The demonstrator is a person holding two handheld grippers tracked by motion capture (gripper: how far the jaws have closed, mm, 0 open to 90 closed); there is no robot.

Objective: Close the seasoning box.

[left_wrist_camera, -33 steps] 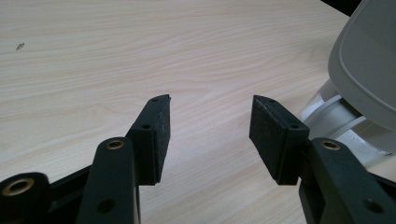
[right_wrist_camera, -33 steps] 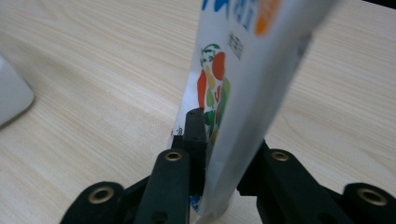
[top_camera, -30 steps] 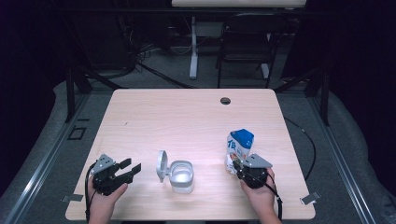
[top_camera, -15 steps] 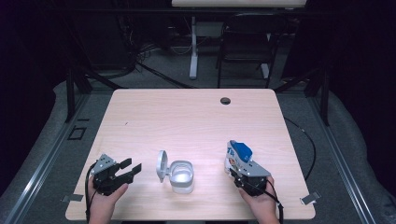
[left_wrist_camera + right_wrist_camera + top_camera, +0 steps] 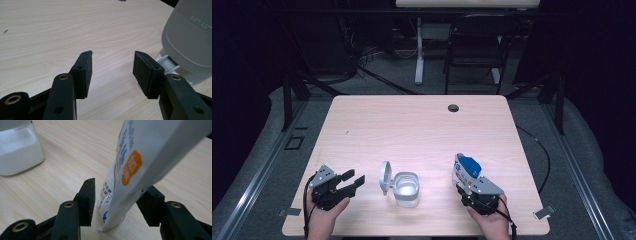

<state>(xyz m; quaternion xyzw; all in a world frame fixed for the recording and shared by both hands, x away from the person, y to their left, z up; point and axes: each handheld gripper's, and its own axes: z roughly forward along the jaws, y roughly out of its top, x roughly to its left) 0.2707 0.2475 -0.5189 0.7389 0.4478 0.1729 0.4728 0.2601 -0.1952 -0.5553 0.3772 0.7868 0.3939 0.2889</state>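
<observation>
In the high view, the pale wooden table takes up the middle of the frame, and most of its upper part is bare apart from a small dark round grommet near the far edge. Everything else sits low in the frame, close to the near edge. At lower left the left gripper rests in a hand with its jaws spread and nothing between them. Just right of it stands a small clear plastic container of white powder, its grey hinged lid flipped up. At lower right the right gripper sits around the foot of a white and blue printed paper packet, well in from the right edge. In the left gripper view, the two black pads stand apart over bare wood, open table runs ahead to the top of the frame, and the grey lid fills the upper right corner. In the right gripper view, the packet rises between the jaws, which have just been opening; there is a gap at the left pad, the right is partly hidden, and the container sits at upper left.
</observation>
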